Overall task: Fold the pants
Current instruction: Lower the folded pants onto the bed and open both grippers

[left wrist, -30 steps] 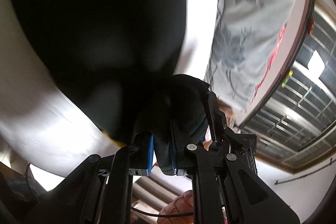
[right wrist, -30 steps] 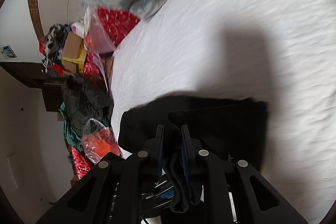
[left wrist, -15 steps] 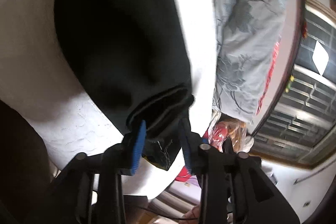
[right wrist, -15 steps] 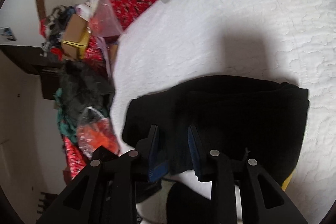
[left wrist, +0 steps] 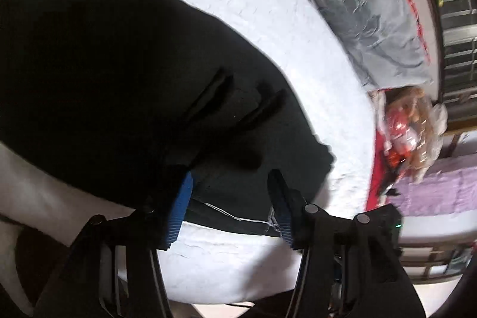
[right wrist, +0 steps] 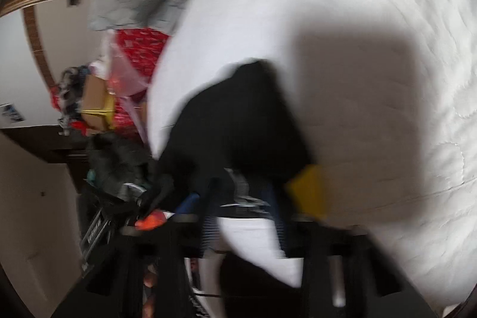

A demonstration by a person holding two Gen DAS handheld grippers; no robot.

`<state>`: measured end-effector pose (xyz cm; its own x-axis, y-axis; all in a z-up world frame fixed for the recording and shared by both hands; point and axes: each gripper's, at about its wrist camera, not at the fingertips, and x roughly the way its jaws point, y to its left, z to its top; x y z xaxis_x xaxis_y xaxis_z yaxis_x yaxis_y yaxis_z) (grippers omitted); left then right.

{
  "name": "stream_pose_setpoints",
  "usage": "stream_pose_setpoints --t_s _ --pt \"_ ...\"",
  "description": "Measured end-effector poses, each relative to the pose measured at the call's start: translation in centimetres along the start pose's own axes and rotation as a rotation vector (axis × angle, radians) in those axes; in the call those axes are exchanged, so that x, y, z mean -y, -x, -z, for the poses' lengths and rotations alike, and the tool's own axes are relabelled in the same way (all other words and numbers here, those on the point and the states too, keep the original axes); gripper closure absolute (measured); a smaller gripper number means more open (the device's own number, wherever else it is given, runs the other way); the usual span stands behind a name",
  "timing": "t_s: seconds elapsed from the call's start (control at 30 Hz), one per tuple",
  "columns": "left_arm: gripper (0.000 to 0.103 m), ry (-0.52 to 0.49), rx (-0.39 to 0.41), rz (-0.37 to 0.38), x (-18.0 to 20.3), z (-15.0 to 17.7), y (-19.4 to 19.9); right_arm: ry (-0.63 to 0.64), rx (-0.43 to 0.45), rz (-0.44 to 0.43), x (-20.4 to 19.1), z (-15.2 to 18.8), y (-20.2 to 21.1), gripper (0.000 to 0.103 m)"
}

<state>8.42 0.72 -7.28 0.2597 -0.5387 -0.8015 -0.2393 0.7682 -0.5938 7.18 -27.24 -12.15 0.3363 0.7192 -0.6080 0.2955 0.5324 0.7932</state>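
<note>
The black pants (left wrist: 104,73) lie folded flat on the white bed (left wrist: 253,5). My left gripper (left wrist: 231,184) is open just above their near edge, with nothing between its blue-padded fingers (left wrist: 179,207). In the blurred right wrist view the pants (right wrist: 238,124) lie near the bed's (right wrist: 357,5) near left edge. My right gripper (right wrist: 241,198) is open over their near edge and holds nothing. A yellow tag or patch (right wrist: 310,189) shows at the pants' near right corner.
A grey patterned blanket (left wrist: 372,5) lies at the far side of the bed. A red and clear plastic bag (left wrist: 408,121) sits past the bed's corner. Boxes, bags and dark clothes (right wrist: 98,115) pile up on the floor left of the bed.
Both grippers have opened and let go of the pants, which now lie flat on the bed. Both have pulled back toward the pants' near edge.
</note>
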Motion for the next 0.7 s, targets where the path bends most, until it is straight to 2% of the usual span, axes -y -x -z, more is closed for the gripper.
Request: stream_pose_setpoints --t_s 0.07,0.13,0.17,0.23,0.33,0.4,0.5,0.6,0.7 --pt "0.052 0.020 -0.011 0.064 0.0 -0.2 1.3 0.000 -0.007 -0.040 -0.4 0.0 0.5 0.095" --pt "0.051 0.032 -0.010 0.127 0.1 -0.6 2.3 0.057 0.017 -0.074 -2.0 -0.3 1.7 0.094" --pt "0.051 0.028 -0.009 0.131 0.2 -0.8 2.3 0.088 0.042 -0.087 -2.8 -0.5 2.3 0.094" --pt "0.051 -0.001 -0.003 0.086 0.7 -1.0 1.7 0.127 0.076 -0.084 -3.9 -0.9 2.8 0.089" --pt "0.051 -0.051 -0.020 -0.021 0.7 -1.1 -0.5 0.166 0.102 0.031 -3.7 -1.4 2.1 0.087" --pt "0.051 -0.075 -0.002 -0.033 0.9 -1.0 -0.7 0.177 0.097 0.112 -2.7 -1.6 1.2 0.090" --pt "0.051 -0.118 -0.008 -0.010 1.6 -0.9 0.6 0.162 0.100 0.082 -2.6 -1.3 1.7 0.089" --pt "0.051 -0.170 0.006 -0.028 1.9 -0.9 2.2 0.236 0.124 0.088 -4.9 -0.6 3.1 0.076" --pt "0.051 -0.249 0.070 -0.093 2.0 -0.6 4.0 0.349 0.168 0.134 -7.8 1.2 4.0 0.058"
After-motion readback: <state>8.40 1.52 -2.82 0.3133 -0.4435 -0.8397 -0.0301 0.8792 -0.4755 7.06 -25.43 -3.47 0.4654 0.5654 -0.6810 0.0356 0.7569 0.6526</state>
